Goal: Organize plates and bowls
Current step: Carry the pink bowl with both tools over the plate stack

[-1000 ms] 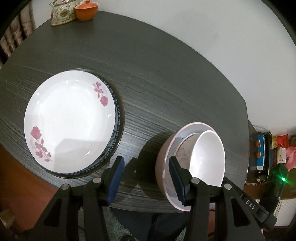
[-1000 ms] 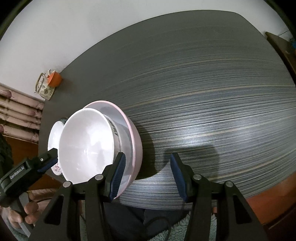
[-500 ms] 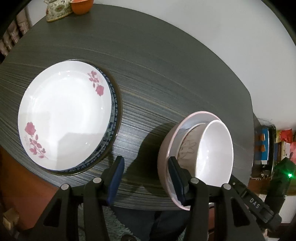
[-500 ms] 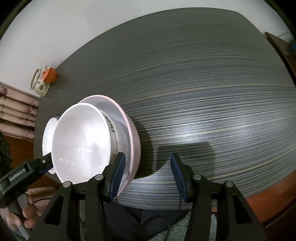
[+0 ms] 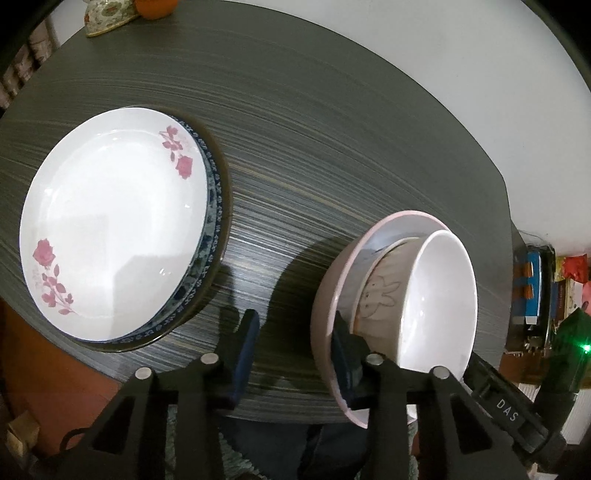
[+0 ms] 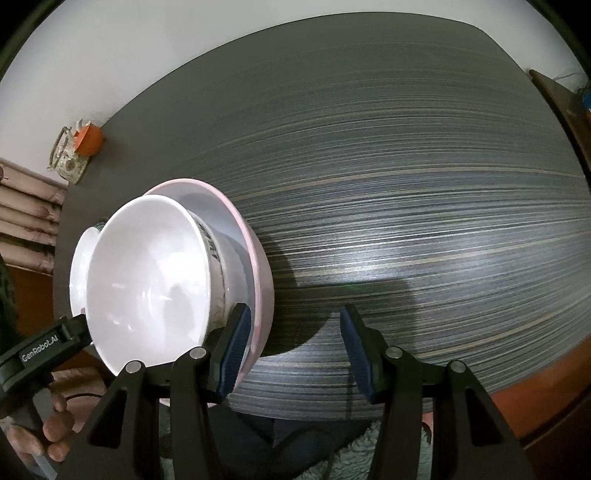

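Observation:
A pink bowl (image 5: 325,306) stands near the table's front edge. A bunny-printed bowl (image 5: 380,295) and a white bowl (image 5: 439,302) are nested in it. My left gripper (image 5: 293,354) straddles the pink bowl's near-left rim, one finger inside and one outside. Its jaws are closing, and a gap still shows at the outer pad. My right gripper (image 6: 295,347) is open across the pink bowl's (image 6: 260,258) right rim, its left pad beside the white bowl (image 6: 147,280). To the left, a rose-patterned plate (image 5: 110,221) rests on a blue-rimmed plate (image 5: 213,206).
A floral teapot (image 5: 110,14) and an orange cup (image 6: 88,138) sit at the dark table's (image 6: 406,184) far corner. A shelf with boxes (image 5: 535,280) stands past the table's right end. A person's hand (image 6: 51,432) holds the left gripper's handle.
The left gripper's jaws have narrowed around the pink bowl's rim, and the view has come a little closer. The right gripper's jaws keep the same width. The bowls and plates stay put.

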Tool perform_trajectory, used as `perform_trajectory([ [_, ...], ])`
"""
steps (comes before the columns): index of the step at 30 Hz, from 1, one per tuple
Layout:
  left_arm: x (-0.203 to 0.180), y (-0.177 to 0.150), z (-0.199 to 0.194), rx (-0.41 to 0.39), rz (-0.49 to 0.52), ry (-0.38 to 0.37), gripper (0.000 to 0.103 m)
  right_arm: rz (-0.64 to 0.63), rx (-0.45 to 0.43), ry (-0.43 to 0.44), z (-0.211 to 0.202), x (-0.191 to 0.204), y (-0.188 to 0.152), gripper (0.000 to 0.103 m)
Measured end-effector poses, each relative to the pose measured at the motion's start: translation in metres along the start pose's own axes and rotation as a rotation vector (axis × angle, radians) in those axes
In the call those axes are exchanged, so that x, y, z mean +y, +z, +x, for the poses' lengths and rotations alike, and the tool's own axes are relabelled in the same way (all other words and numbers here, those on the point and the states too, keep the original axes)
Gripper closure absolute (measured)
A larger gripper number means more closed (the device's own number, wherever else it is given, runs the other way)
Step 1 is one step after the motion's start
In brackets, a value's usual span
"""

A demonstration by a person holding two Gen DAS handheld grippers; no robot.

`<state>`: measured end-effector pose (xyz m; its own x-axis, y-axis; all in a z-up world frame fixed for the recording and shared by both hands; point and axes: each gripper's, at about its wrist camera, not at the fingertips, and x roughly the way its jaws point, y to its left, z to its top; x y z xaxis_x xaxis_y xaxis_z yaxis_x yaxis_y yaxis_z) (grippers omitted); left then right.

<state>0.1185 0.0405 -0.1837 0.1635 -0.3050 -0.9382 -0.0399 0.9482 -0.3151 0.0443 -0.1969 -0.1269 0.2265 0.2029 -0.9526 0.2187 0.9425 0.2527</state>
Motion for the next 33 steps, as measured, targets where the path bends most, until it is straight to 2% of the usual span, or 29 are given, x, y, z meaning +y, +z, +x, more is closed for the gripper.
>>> perform_trajectory([
  [13, -0.007, 0.001, 0.003, 0.007, 0.006, -0.035, 0.09, 0.011, 0.019, -0.011, 0.01, 0.005, 0.008, 0.055],
  [16, -0.008, 0.0, 0.003, 0.007, 0.016, -0.035, 0.095, 0.0, 0.015, -0.004, 0.009, 0.006, 0.008, 0.06],
  [19, -0.009, -0.001, 0.002, 0.005, 0.02, -0.031, 0.096, -0.006, 0.014, 0.015, 0.008, 0.007, 0.009, 0.071],
  [23, -0.01, -0.002, 0.001, 0.003, 0.019, -0.031, 0.096, 0.002, 0.012, 0.048, 0.007, 0.007, 0.008, 0.08],
  [28, -0.01, -0.003, 0.0, 0.001, 0.019, -0.028, 0.096, -0.002, 0.009, 0.057, 0.004, 0.007, 0.006, 0.084],
  [33, -0.013, -0.003, 0.001, 0.0, 0.021, -0.026, 0.096, 0.001, 0.006, 0.058, 0.002, 0.01, 0.005, 0.085],
])
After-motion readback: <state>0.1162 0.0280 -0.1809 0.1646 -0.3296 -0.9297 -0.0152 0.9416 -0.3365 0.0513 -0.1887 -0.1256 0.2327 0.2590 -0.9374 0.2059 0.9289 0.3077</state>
